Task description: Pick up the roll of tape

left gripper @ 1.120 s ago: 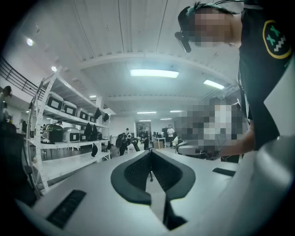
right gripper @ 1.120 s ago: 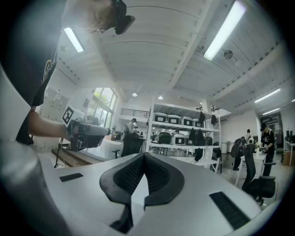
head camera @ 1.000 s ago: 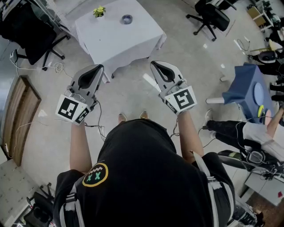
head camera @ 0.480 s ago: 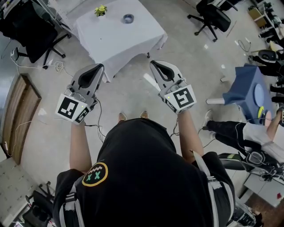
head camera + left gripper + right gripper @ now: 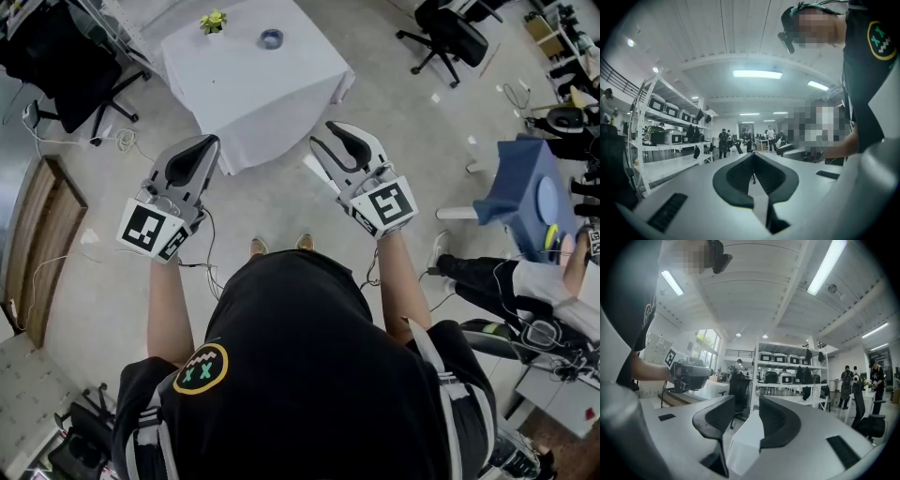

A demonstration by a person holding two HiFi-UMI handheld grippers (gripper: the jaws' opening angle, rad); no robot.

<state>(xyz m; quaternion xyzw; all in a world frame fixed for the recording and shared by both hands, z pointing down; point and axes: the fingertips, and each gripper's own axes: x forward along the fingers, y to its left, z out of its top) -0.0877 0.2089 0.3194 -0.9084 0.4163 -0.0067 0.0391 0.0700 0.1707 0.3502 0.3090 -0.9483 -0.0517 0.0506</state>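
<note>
Head view: the blue roll of tape (image 5: 271, 38) lies flat near the far edge of a white-draped desk (image 5: 253, 89), well apart from both tools, with a small yellow-green plant (image 5: 213, 22) near it at the far left corner. The person holds the left hand-held gripper (image 5: 208, 142) and the right hand-held gripper (image 5: 330, 134) level above the floor, short of the desk.

Left gripper view: the left hand-held gripper (image 5: 753, 159) is clenched, its tips touching with nothing between them. A shelving rack (image 5: 670, 140) stands at the left.

Right gripper view: the right hand-held gripper (image 5: 746, 401) is released. Its jaws have just been opening and now stand slightly apart, empty. The desk (image 5: 745, 437) shows through the gap, and the left hand-held gripper (image 5: 691, 373) is at the left.
</note>
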